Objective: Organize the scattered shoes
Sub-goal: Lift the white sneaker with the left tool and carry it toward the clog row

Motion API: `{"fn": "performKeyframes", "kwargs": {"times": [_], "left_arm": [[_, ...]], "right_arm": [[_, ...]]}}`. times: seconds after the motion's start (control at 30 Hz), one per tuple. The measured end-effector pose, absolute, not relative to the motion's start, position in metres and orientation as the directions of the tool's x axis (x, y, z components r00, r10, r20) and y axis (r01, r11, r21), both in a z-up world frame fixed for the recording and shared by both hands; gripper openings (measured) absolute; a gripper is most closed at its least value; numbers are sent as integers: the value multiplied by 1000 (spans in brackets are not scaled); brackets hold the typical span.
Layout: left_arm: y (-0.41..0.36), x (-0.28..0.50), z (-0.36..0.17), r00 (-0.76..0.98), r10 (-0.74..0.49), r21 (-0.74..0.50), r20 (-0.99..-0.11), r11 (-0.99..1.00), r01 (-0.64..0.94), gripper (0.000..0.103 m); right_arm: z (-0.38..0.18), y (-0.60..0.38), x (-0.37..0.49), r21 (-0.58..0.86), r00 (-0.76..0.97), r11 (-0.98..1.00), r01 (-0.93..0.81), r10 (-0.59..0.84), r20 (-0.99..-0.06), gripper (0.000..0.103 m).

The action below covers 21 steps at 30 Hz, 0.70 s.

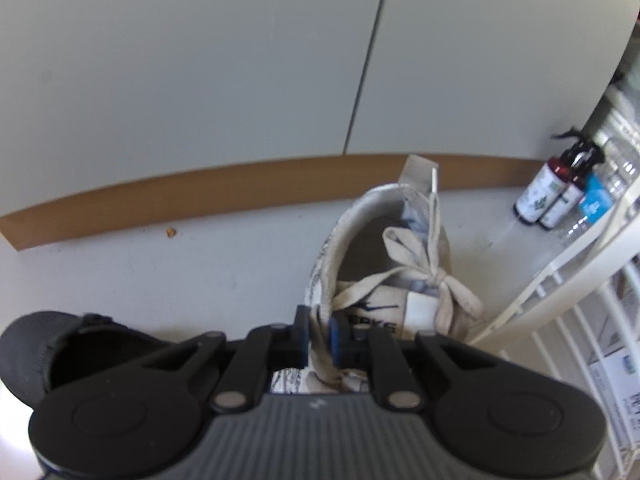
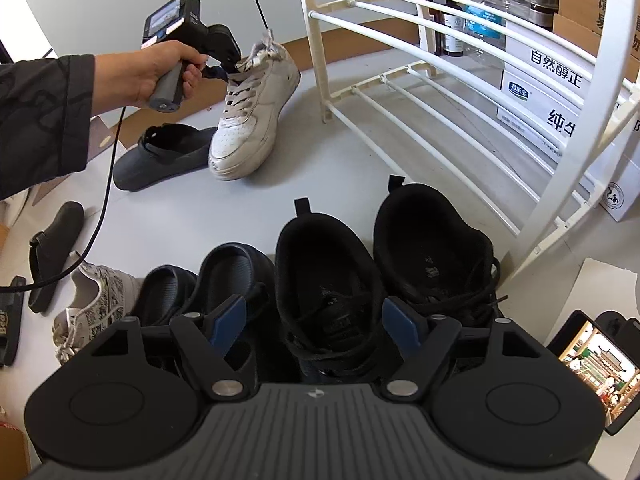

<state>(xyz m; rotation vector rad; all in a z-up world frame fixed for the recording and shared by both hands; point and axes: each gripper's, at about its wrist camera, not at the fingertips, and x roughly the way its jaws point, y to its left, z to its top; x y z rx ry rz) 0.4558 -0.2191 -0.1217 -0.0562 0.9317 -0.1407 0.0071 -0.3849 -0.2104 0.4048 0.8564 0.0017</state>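
Observation:
My left gripper (image 1: 320,332) is shut on the laces and tongue of a white sneaker (image 1: 384,264). In the right wrist view a hand holds that left gripper (image 2: 224,68) on the white sneaker (image 2: 248,120), which tilts heel-up with its toe on the floor. My right gripper (image 2: 314,320) is open, with its blue pads (image 2: 228,320) on either side of a black sneaker (image 2: 328,280). A second black sneaker (image 2: 436,248) stands right beside it.
A white wire shoe rack (image 2: 440,100) stands at the right, with boxes (image 2: 552,92) and bottles (image 1: 552,192) behind it. A dark grey clog (image 2: 160,160), black slippers (image 2: 224,276), a patterned sneaker (image 2: 92,300) and a black sandal (image 2: 52,248) lie on the floor. A phone (image 2: 592,368) lies at the lower right.

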Motion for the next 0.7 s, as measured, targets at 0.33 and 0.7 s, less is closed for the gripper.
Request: {"fn": "performKeyframes", "kwargs": {"times": [0.33, 0.7], "left_arm": [[-182, 434, -39, 604, -179, -87, -776, 980, 178, 10], [-111, 384, 31, 598, -212, -108, -773, 973, 205, 10]], "right_arm": [[-201, -380, 13, 382, 695, 913, 142, 183, -695, 78], [-196, -376, 15, 398, 709, 906, 144, 186, -680, 76]]}}
